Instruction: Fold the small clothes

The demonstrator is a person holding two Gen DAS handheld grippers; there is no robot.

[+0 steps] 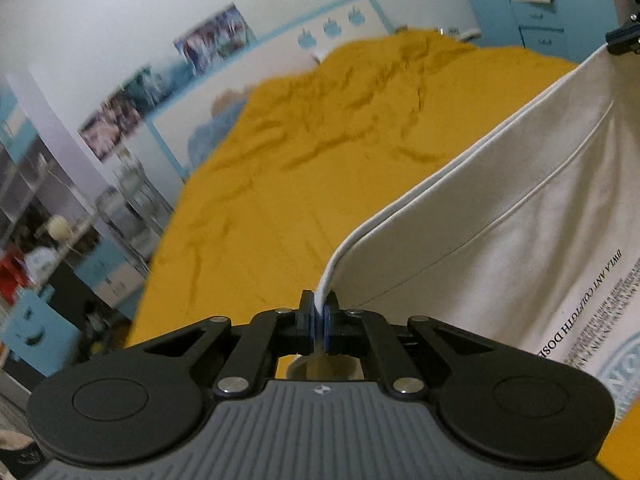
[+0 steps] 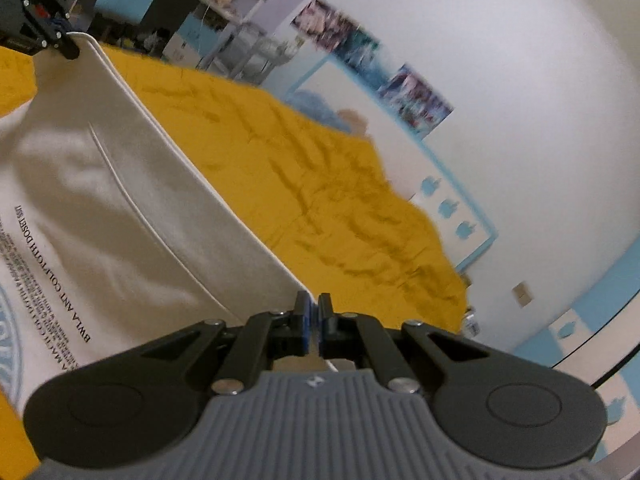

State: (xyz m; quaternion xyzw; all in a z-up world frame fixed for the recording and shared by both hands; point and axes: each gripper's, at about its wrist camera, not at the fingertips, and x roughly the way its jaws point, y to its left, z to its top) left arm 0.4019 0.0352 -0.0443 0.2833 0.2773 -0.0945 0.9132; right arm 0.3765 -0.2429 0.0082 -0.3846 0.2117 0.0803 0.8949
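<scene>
My left fingers [image 1: 319, 316] pinch one corner of the white shirt [image 1: 500, 220]. My right fingers [image 2: 314, 320] pinch the other, above the yellow bed [image 1: 300, 160].

A white shirt [image 1: 520, 216] with black lettering and a pale blue round print hangs stretched above the yellow bed [image 1: 312, 168], its hemmed edge taut, each corner pinched.

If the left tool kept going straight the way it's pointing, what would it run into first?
Probably the yellow bedspread, just ahead and below. The left tool is shut on the white shirt's hem, which trails off to its right. Depth is uncertain.
</scene>
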